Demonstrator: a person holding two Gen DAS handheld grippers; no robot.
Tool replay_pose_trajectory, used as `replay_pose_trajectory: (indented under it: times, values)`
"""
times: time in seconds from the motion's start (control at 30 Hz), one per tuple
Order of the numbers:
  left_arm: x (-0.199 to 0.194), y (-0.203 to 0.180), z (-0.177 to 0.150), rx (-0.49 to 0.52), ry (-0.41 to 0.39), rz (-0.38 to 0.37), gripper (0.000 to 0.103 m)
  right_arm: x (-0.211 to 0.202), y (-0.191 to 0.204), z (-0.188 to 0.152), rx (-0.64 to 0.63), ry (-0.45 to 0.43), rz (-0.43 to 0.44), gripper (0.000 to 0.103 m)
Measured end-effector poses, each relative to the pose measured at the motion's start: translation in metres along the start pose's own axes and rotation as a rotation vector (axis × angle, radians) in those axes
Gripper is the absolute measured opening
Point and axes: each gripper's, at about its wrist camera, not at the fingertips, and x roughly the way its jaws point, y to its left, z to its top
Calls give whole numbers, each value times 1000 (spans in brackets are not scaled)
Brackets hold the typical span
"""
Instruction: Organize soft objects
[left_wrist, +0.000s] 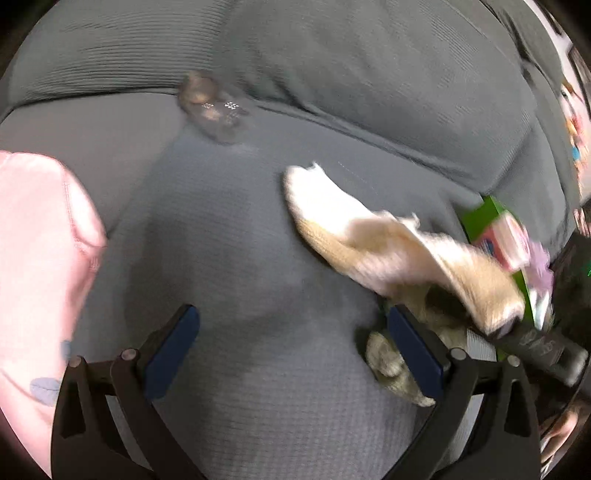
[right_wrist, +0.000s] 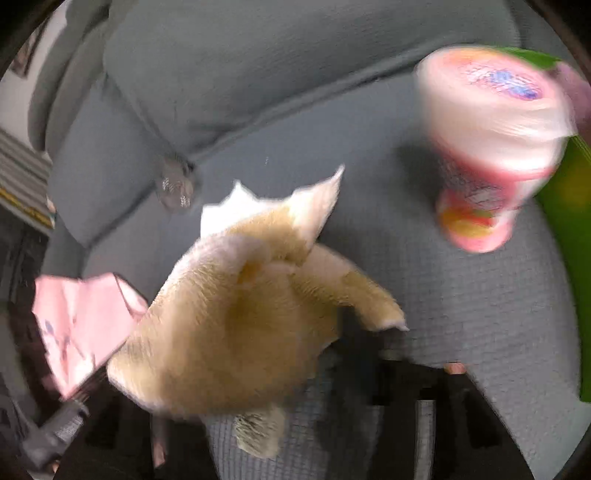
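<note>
A tan and white plush toy (right_wrist: 236, 314) fills the middle of the right wrist view, blurred, held above the grey sofa seat (right_wrist: 461, 314). My right gripper (right_wrist: 280, 373) is shut on the plush toy; its fingers are mostly hidden behind it. In the left wrist view the plush toy (left_wrist: 388, 251) sits at the right, with the other gripper's dark body under it. My left gripper (left_wrist: 291, 350) is open and empty over the sofa seat (left_wrist: 229, 240). A pink cloth (left_wrist: 40, 258) lies at the left; it also shows in the right wrist view (right_wrist: 85, 325).
A pink and white tub (right_wrist: 491, 144) stands on the seat at the right, beside a green box (right_wrist: 565, 229). A small clear packet (left_wrist: 212, 107) lies in the crease by the back cushion (left_wrist: 369, 74).
</note>
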Motion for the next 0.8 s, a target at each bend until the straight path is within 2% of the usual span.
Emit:
replay_pose_trajectory:
  times: [0.07,0.13,0.3,0.33,0.37,0.4,0.47,0.53,0.57,0.6,0.63,0.8]
  values:
    - [7,-11,-6,29,35,-47,101,-16,-4,-2,12,-64,-19,72]
    - [14,-21,-12,52,62,-97,101,-21,-6,0,14,-85,-28,72]
    - [29,-40,-26,69,113,-205,100,-26,-16,-10,48,-14,65,72]
    - [33,-43,-29,67,122,-214,96,-20,-14,-14,51,-2,83,69]
    - [35,-44,-30,69,134,-219,93,-16,-13,-17,49,12,92,60]
    - [40,-47,-33,80,149,-221,83,-13,-12,-19,43,28,90,55]
    - [41,-54,-35,110,116,-192,72,-6,-11,-23,42,51,101,40]
    - [43,-59,-37,136,115,-187,45,5,-11,-25,42,79,144,31]
    - [45,-62,-38,144,125,-201,40,9,-13,-26,50,97,152,25]
    - [45,-64,-38,153,129,-203,31,12,-14,-27,60,113,167,25]
    - [44,-67,-38,170,123,-200,26,14,-14,-27,60,120,175,24]
    - [26,-84,-37,235,32,-182,24,-6,-3,-26,-9,73,189,24]
